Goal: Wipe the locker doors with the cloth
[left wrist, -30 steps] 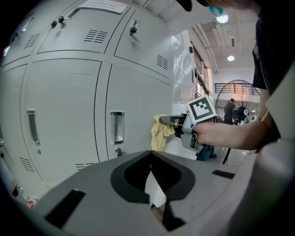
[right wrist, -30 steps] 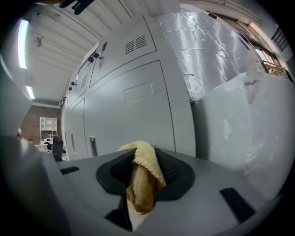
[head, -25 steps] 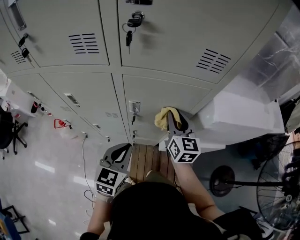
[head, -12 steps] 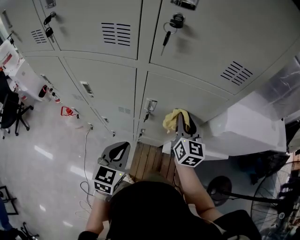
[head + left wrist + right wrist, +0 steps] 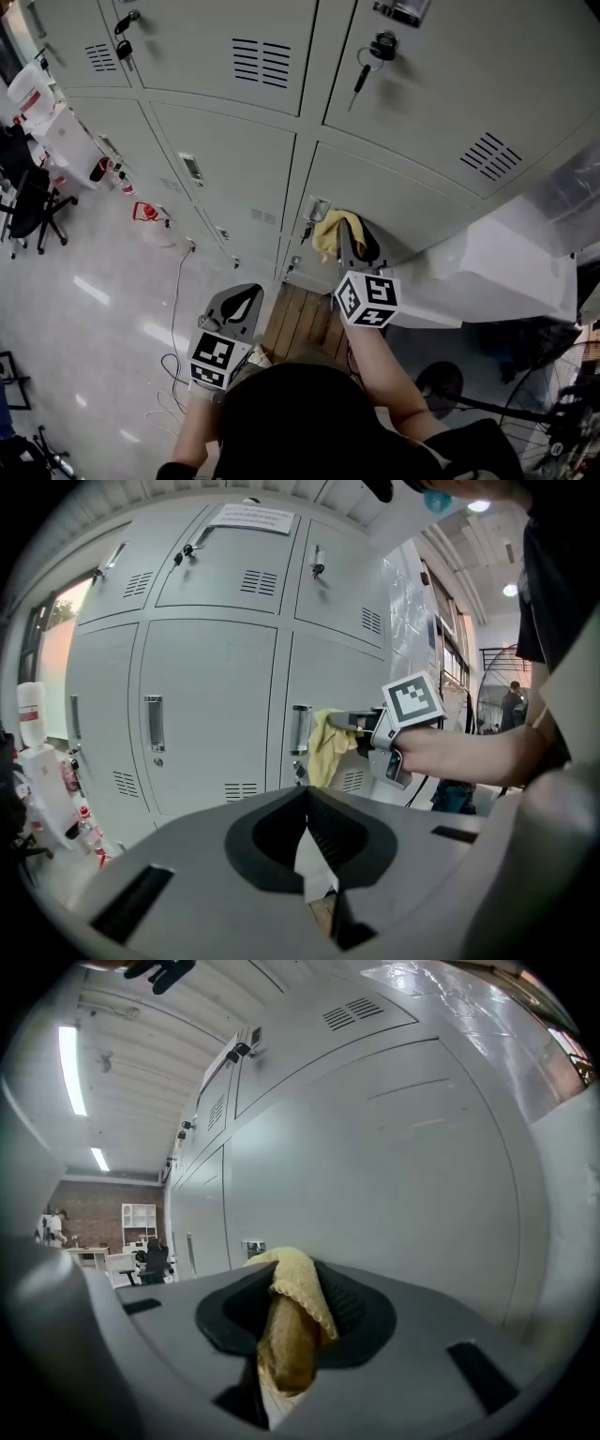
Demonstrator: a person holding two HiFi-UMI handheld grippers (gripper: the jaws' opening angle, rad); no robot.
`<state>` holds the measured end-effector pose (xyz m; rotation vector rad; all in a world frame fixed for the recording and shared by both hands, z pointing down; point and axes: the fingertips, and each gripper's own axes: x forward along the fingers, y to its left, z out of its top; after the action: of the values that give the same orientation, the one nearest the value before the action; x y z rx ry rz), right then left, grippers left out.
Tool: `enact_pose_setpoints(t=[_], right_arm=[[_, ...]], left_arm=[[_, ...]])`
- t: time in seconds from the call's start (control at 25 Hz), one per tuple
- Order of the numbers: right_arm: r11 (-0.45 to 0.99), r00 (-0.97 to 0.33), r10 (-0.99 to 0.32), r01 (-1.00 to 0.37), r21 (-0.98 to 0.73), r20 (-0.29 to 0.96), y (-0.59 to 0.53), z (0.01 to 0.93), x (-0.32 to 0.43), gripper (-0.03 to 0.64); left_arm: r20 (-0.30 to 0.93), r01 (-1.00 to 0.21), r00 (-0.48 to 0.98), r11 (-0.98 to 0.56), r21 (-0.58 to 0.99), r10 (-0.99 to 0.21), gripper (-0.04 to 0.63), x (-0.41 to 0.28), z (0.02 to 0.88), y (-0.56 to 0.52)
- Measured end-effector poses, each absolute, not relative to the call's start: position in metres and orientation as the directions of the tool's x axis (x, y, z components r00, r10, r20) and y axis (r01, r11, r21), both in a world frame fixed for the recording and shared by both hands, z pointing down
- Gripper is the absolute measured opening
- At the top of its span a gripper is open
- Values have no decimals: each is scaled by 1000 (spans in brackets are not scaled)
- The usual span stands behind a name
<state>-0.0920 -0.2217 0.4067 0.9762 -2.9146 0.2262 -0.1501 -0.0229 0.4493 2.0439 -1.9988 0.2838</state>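
Yellow terry cloth [image 5: 334, 233] is bunched in the right gripper [image 5: 349, 242], up against a pale grey steel locker door [image 5: 412, 202] in the lower row, just beside that door's small metal latch plate [image 5: 317, 208]; from the left gripper view the cloth [image 5: 327, 746] hangs off the jaw tips at the door's handle edge and looks to be touching the panel, though I cannot be sure of the contact.

As to progress, I judge the wiping is under way on this one door; no door shows streaks, damp or dust that would set cleaned from uncleaned, so what is done cannot be read. The upper door with a bunch of keys in its lock [image 5: 373, 54] and the doors off to the left lie well apart from the cloth, so most of the bank probably remains.

The right gripper [image 5: 281, 1335] has its jaws clamped on the cloth [image 5: 292, 1321]; a thick fold is pinched between them and a rounded lobe stands proud above the tips, toward the door; the rest droops down between the jaws, so the cloth and not the jaws should meet the metal.

The left gripper [image 5: 242, 302] hangs low, near the person's body and well apart from the lockers; in its own view the left gripper [image 5: 307, 847] has its jaws brought together with nothing between them.
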Motion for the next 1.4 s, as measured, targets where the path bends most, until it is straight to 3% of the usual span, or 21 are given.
enact_pose_setpoints(t=[0.76, 1.4], right_arm=[[878, -883, -439, -460, -130, 165, -195, 436, -163, 115], [845, -855, -489, -514, -151, 174, -213, 448, -117, 114]], left_arm=[[367, -989, -112, 140, 50, -923, 9, -177, 459, 16], [387, -998, -13, 35, 52, -922, 9, -145, 467, -20]])
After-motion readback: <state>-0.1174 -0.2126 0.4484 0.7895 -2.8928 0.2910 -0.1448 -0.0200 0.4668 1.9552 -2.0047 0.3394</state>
